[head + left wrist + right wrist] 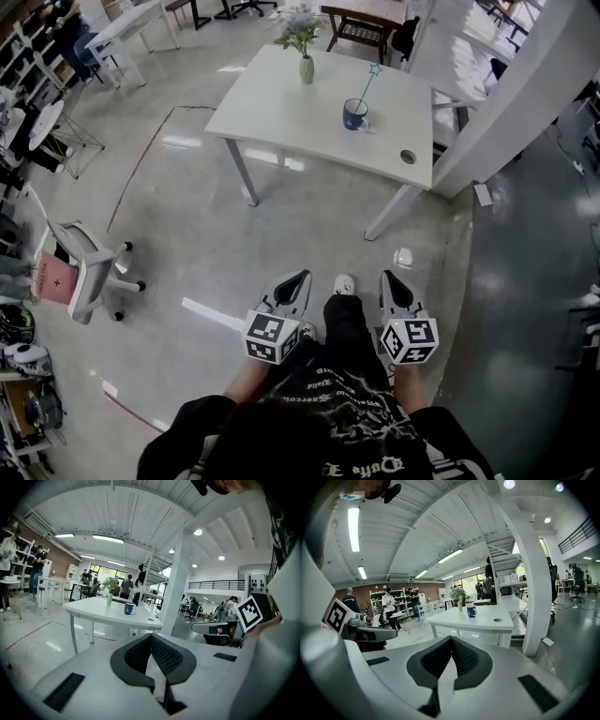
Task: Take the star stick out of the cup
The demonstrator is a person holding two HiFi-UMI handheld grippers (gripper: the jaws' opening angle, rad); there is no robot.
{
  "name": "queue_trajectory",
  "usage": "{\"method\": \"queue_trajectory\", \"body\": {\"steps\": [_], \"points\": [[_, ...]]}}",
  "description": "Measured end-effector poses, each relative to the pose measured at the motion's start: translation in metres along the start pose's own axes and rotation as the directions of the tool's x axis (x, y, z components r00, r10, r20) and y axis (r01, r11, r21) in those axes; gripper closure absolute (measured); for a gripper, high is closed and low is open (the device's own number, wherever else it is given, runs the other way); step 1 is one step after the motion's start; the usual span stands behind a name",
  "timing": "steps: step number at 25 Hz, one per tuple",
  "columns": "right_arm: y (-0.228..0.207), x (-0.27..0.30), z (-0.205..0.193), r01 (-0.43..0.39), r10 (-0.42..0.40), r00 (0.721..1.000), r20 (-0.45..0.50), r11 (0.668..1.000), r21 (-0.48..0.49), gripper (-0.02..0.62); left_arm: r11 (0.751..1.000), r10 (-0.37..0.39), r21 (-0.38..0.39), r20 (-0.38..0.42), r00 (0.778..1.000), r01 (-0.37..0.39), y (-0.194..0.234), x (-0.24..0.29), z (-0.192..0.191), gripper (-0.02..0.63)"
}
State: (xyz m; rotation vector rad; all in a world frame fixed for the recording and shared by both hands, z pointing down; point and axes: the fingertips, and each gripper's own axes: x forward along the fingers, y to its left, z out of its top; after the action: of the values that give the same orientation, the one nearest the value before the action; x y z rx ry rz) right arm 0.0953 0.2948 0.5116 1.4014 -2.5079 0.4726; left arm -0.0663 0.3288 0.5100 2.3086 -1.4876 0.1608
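Left tongs (300, 277), right tongs (390, 277) both clenched, empty, well apart from counter (281, 103); risk later: yanking star stick (367, 86) sideways tips cup (354, 114)

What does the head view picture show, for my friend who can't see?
A person holds two shut tongs, the left tongs and the right tongs, toward a white table farther off. On it stand a blue cup with a star stick inside and a vase of flowers.

The cup (355, 114) is dark blue, the table (281, 112) white, the vase (307, 70) pale green, the floor (309, 244) glossy grey.
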Motion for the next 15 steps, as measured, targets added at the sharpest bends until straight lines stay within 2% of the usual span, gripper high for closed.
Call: {"method": "queue_trajectory", "body": {"steps": [7, 15], "points": [[-0.048, 0.053, 0.018, -0.019, 0.019, 1.000, -0.016, 1.000, -0.004, 0.586, 0.998, 0.066, -0.020, -0.014, 0.998, -0.066, 0.025, 0.051, 0.009, 0.586], [-0.120, 0.140, 0.068, -0.080, 0.080, 0.997, -0.001, 0.997, -0.006, 0.588, 0.992, 0.122, -0.019, -0.030, 0.992, -0.123, 0.044, 0.147, 0.046, 0.586]]}}
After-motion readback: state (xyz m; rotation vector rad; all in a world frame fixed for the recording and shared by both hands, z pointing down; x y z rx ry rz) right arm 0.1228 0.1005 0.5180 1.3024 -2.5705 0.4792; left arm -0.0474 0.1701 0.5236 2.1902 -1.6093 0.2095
